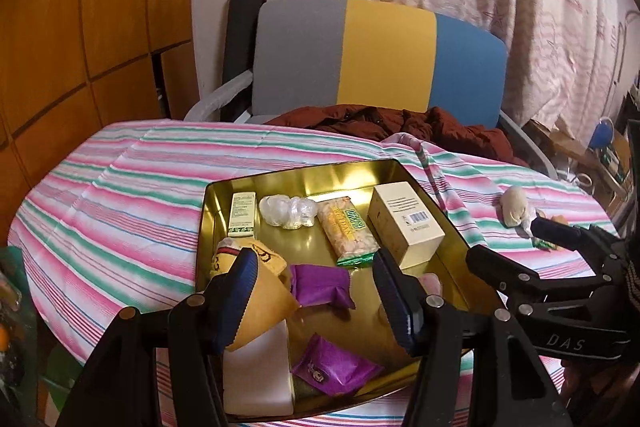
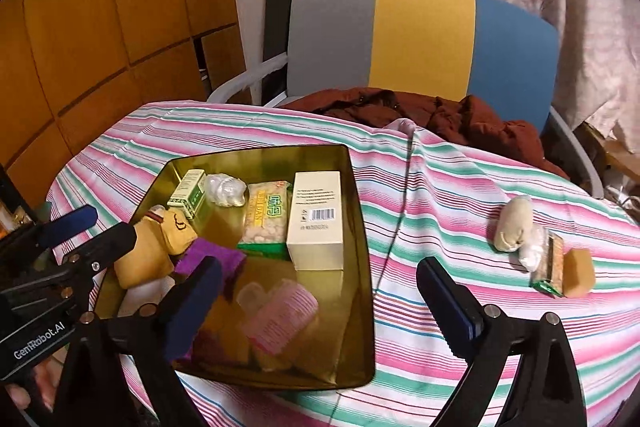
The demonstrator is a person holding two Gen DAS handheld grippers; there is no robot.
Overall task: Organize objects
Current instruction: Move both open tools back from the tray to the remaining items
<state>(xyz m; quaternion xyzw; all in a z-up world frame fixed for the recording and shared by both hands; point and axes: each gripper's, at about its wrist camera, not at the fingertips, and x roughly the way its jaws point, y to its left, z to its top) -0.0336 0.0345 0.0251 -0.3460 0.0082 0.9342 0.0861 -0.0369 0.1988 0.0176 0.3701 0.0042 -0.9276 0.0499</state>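
- Left gripper [image 1: 316, 301], fingers apart and empty, hovers over the gold tray's [image 1: 224, 187] near end.
- Right gripper [image 2: 320, 307], fingers wide apart, holds nothing.
- Beige sock ball [image 2: 513, 223] lies on the striped cloth [image 2: 440, 187] at two o'clock, well apart from the tray.

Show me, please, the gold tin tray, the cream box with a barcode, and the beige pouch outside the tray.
gold tin tray [image 2: 362, 267]: right wrist view, right wall.
cream box [image 2: 318, 201]: right wrist view, top face.
beige pouch [image 2: 513, 223]: right wrist view, its middle.
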